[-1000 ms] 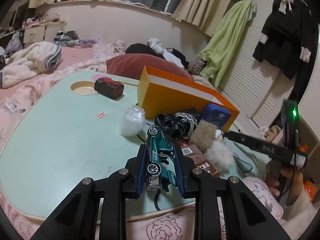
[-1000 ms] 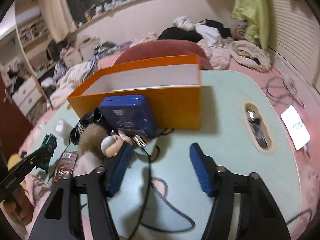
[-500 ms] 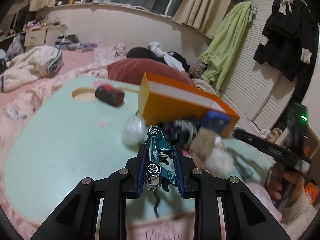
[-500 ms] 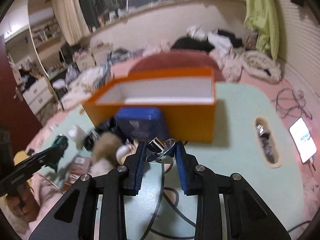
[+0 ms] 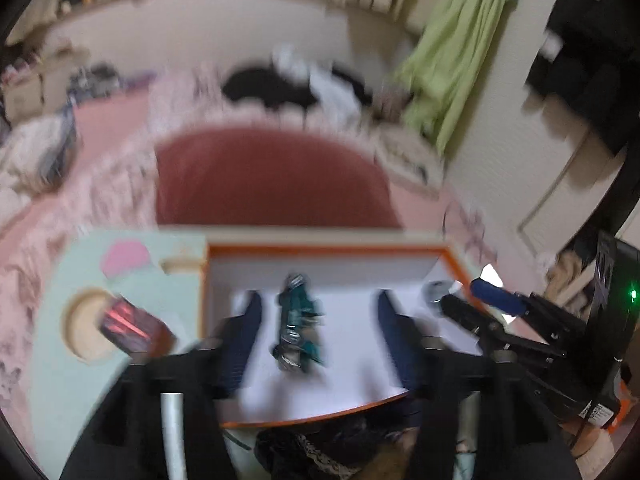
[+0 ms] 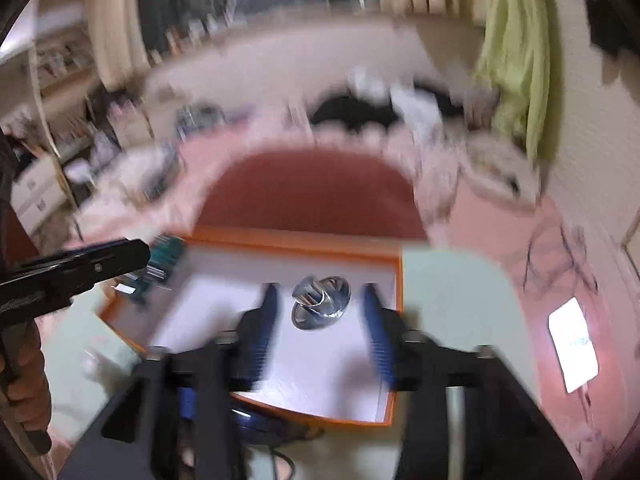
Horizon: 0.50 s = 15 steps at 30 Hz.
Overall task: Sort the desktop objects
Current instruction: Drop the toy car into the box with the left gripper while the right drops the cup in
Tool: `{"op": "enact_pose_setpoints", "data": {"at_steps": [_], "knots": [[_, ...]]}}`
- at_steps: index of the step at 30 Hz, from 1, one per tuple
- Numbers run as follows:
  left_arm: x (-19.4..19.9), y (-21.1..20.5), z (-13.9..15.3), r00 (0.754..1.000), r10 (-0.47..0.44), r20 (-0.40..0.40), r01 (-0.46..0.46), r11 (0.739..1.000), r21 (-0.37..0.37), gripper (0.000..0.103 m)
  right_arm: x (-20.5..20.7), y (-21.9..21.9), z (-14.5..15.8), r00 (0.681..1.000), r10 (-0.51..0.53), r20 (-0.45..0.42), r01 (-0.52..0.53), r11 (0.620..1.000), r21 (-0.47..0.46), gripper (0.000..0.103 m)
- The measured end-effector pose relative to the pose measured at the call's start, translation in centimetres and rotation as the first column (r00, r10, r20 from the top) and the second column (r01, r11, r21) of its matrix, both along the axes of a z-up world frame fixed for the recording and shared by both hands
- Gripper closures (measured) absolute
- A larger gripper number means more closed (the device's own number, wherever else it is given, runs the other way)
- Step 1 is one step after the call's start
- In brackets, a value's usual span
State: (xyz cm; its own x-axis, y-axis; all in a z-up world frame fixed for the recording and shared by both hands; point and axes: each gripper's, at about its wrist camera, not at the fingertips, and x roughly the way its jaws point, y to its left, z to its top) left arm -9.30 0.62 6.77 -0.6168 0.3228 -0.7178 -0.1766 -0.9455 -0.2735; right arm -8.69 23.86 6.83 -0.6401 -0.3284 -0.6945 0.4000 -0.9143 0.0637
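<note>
Both views are blurred by motion. An orange box (image 5: 454, 258) with a white inside stands on the pale green table (image 5: 60, 320); it also shows in the right wrist view (image 6: 394, 264). My left gripper (image 5: 318, 328) is open above the box, and a green toy car (image 5: 298, 320) hangs loose between its spread fingers. My right gripper (image 6: 320, 316) is open over the box's right part, and a shiny metal piece (image 6: 320, 302) is loose between its fingers. The right gripper also shows in the left wrist view (image 5: 476, 296).
A dark red pouch (image 5: 132, 326) lies over a round hollow left of the box. Dark lace and fluffy things (image 5: 320, 448) lie in front of the box. A red cushion (image 5: 272, 176) and a pink bed lie behind. A white phone (image 6: 574, 344) lies at the right.
Both grippers moved up over the orange box and opened. The green car and the metal piece, gripped half a second ago, are now free between the fingers.
</note>
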Motion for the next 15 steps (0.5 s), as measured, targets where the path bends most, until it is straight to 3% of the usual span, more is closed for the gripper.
{"op": "enact_pose_setpoints", "data": {"at_steps": [1, 2, 4, 7, 10, 12, 15], "knots": [[-0.3, 0.3, -1.2, 0.999, -0.009, 0.034, 0.01, 1.0, -0.019, 0.04, -0.3, -0.2, -0.9, 0.999, -0.001, 0.035, 0.0, 1.0, 0.025, 0.041], [0.1, 0.7, -1.7, 1.0, -0.031, 0.003, 0.031, 0.998, -0.059, 0.041, 0.7, -0.4, -1.0, 0.998, -0.001, -0.058, 0.005, 0.998, 0.059, 0.039], [1.4, 1.2, -1.8, 0.999, -0.022, -0.047, 0.017, 0.993, -0.114, 0.041, 1.7, -0.8, -1.4, 0.995, 0.037, -0.096, -0.026, 0.994, 0.106, 0.037], [3.5, 0.2, -0.4, 0.992, -0.02, -0.123, 0.017, 1.0, -0.026, 0.04, 2.8, -0.4, -0.7, 0.99, 0.039, -0.136, -0.026, 0.995, 0.093, 0.037], [6.1, -1.5, 0.8, 0.986, 0.032, -0.162, -0.025, 0.999, 0.047, 0.02, 4.7, 0.7, 1.2, 0.98, 0.022, -0.199, -0.018, 1.0, 0.023, 0.037], [8.4, -2.7, 0.9, 0.985, 0.064, -0.162, -0.051, 0.995, 0.084, 0.015, 6.3, 1.5, 2.3, 0.979, 0.031, -0.203, -0.037, 0.999, -0.027, 0.035], [11.9, -3.4, -0.2, 0.99, 0.049, -0.132, -0.043, 0.998, 0.052, 0.013, 9.2, 2.2, 2.4, 0.981, 0.083, -0.178, -0.094, 0.994, -0.055, 0.031]]}}
